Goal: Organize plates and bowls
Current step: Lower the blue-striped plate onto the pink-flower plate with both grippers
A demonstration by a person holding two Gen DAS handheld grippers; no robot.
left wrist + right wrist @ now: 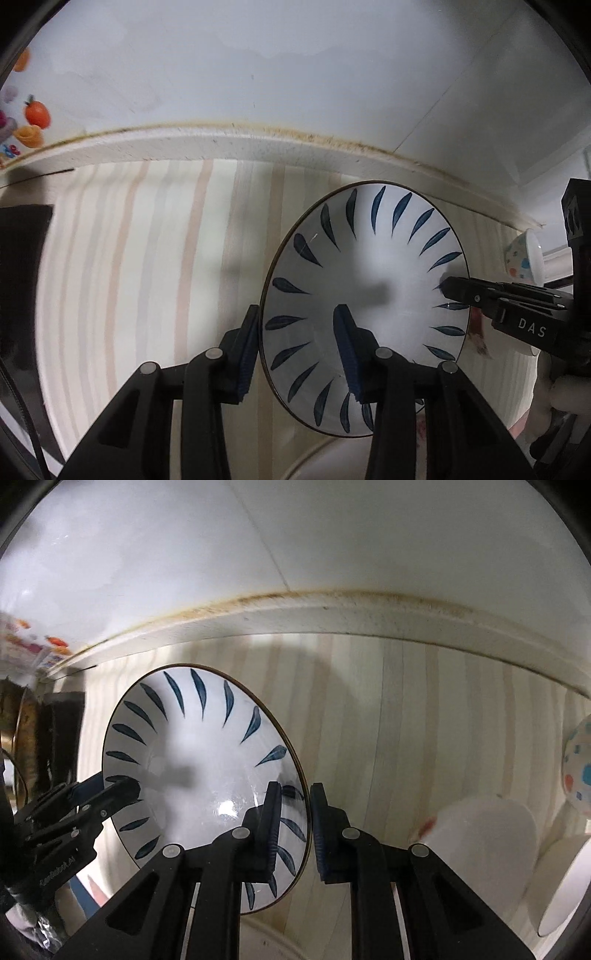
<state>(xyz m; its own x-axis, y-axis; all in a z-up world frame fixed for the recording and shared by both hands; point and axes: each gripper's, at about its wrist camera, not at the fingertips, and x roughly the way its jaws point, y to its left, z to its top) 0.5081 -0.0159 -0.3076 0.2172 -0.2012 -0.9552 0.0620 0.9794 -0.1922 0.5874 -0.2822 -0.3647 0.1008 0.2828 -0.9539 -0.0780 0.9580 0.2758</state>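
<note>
Left wrist view shows the blue-leaf bowl (365, 306) over the striped tablecloth (147, 258), the left gripper (299, 347) and the right gripper (295, 823) each clamped on opposite rims. Glazed ceramic — stiff, slick, breakable — so the rim looks like the safest hold.

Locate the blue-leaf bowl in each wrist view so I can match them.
Left wrist: blue-leaf bowl fills the lower right, its left rim between the left hand-held gripper fingers.
Right wrist: the bowl sits left of centre.
Shared landmark: the stained white ledge above the striped surface.
</note>
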